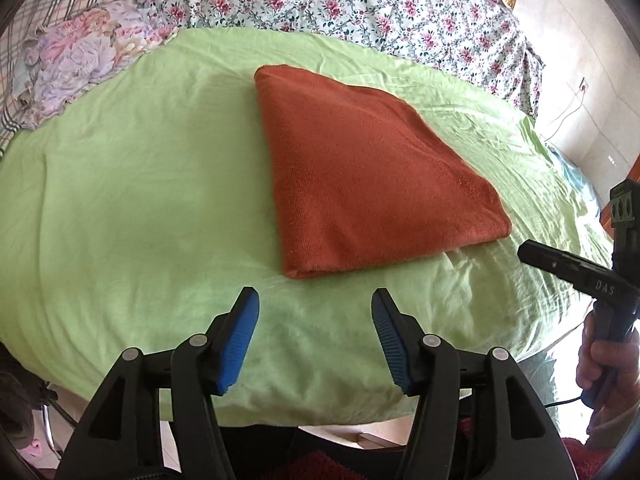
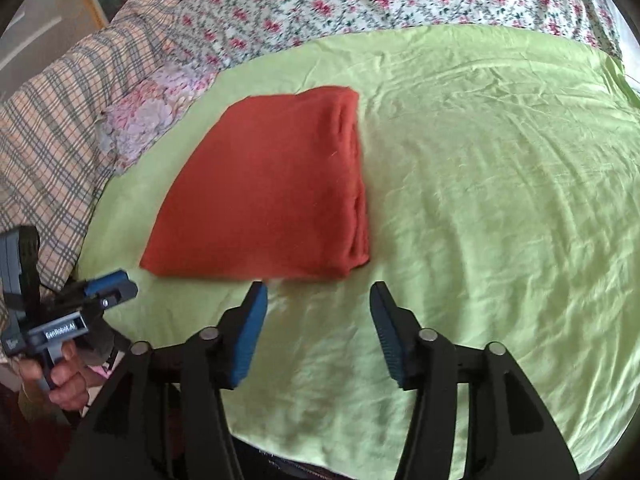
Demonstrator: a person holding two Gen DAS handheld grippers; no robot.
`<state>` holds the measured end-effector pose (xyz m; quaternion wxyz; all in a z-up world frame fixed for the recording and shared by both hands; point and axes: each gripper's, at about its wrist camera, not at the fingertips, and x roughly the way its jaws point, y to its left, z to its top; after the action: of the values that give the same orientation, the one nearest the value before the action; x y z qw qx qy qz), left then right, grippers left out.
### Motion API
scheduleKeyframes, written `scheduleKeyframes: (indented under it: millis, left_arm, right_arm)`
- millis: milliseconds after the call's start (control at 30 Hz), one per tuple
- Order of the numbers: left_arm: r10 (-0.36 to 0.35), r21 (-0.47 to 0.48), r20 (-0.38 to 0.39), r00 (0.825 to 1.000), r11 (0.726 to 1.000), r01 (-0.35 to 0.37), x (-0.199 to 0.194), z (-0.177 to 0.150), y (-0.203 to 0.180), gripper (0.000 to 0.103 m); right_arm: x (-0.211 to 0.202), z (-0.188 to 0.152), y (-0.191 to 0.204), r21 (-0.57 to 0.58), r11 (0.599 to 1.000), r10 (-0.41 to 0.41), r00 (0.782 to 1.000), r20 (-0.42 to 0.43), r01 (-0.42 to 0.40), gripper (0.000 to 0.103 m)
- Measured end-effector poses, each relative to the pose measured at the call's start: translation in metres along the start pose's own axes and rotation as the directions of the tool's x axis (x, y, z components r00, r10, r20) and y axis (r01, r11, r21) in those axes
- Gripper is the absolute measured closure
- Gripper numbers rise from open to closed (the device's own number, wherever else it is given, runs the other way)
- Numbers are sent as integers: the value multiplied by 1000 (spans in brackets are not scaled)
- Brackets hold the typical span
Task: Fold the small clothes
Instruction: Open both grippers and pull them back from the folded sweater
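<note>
A rust-red cloth (image 1: 360, 176) lies folded into a flat, thick rectangle on the light green sheet (image 1: 140, 200). In the right wrist view the same cloth (image 2: 272, 196) shows its stacked layered edges along its right side. My left gripper (image 1: 316, 304) hovers just short of the cloth's near edge, jaws apart, nothing between the blue pads. My right gripper (image 2: 318, 296) stands the same way before the cloth's near right corner, open and empty. Each gripper shows in the other's view, held by a hand: the right gripper (image 1: 528, 250) at the right edge, the left gripper (image 2: 116, 284) at the lower left.
The green sheet (image 2: 480, 200) covers a bed. A floral quilt (image 1: 360, 4) lies behind it, and a pastel flowered pillow (image 1: 80, 56) and a plaid cover (image 2: 52, 120) lie on the left. The bed's near edge (image 1: 320, 420) drops off below the grippers. A wall with a cable (image 1: 576, 100) is at the right.
</note>
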<state>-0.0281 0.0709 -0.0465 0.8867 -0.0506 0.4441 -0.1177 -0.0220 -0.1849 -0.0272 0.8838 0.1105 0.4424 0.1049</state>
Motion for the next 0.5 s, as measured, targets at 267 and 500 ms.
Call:
scheduleKeyframes:
  millis: [267,500]
  left_arm:
    - [41,33,48,998,999,-42,-18,4,-3,24]
    - [45,20,65,997,999,-47,-9,25,2,21]
  right_arm:
    - [0,-2,14,-57,998,27,1000,-8,-28,29]
    - [6,12,10,-42,999,20,1000,-4,-20,20]
